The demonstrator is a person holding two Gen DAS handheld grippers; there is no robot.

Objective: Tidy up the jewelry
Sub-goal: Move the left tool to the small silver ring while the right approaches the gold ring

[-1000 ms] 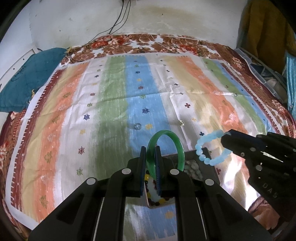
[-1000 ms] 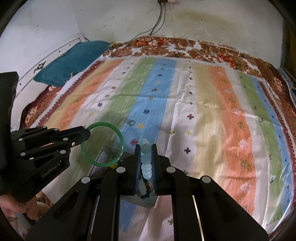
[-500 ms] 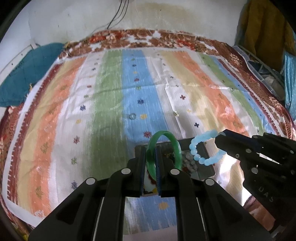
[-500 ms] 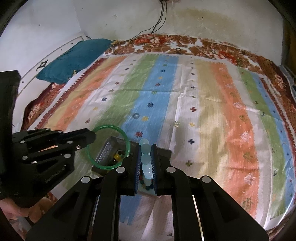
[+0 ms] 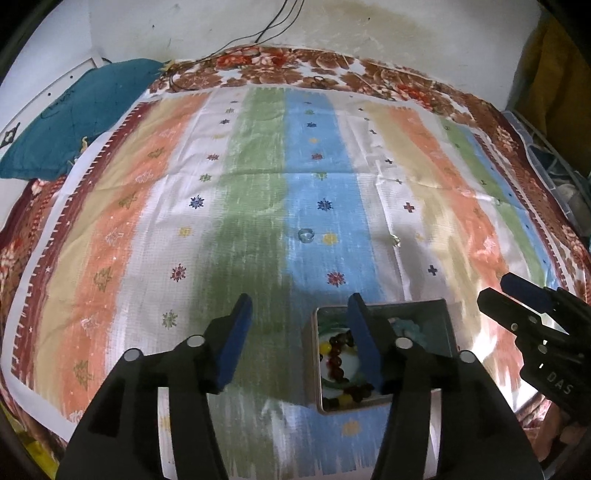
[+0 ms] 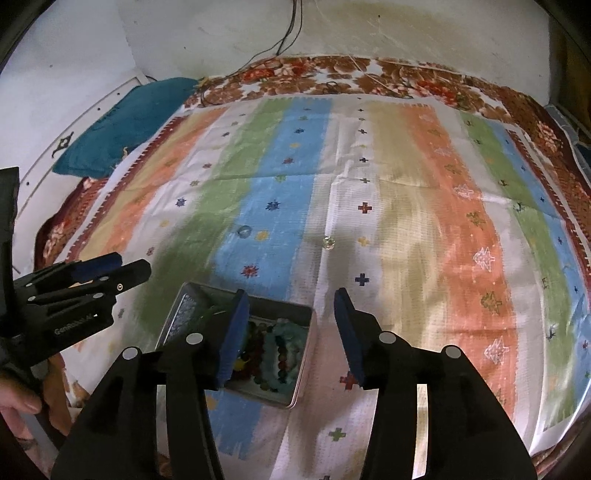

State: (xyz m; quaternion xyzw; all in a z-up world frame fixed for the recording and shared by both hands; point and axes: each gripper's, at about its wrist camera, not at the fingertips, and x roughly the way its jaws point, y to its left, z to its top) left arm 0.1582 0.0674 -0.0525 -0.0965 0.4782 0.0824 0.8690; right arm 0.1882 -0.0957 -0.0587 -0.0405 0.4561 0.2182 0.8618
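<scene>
A metal tin (image 5: pixel 448 321) (image 6: pixel 304 354) sits on the striped cloth near me. It holds dark and yellow beads (image 5: pixel 336 350), a light blue bead bracelet (image 6: pixel 277 347) and a green bangle, mostly hidden (image 6: pixel 214 310). My left gripper (image 5: pixel 301 332) is open and empty, with its right finger over the tin. My right gripper (image 6: pixel 291 325) is open and empty, with its left finger over the tin. Two small rings lie farther out on the cloth: a bluish one (image 5: pixel 306 234) (image 6: pixel 243 230) and a clear one (image 5: pixel 395 240) (image 6: pixel 328 242).
The striped cloth (image 5: pixel 258 184) covers a floral bedspread (image 5: pixel 295 66). A teal pillow (image 5: pixel 74 110) lies at the far left. Cables (image 5: pixel 273 29) hang down the wall behind. Clutter stands at the right edge (image 5: pixel 561 177).
Both grippers have opened. The green bangle has left my left gripper and the light blue bracelet my right one; both now lie in the tin.
</scene>
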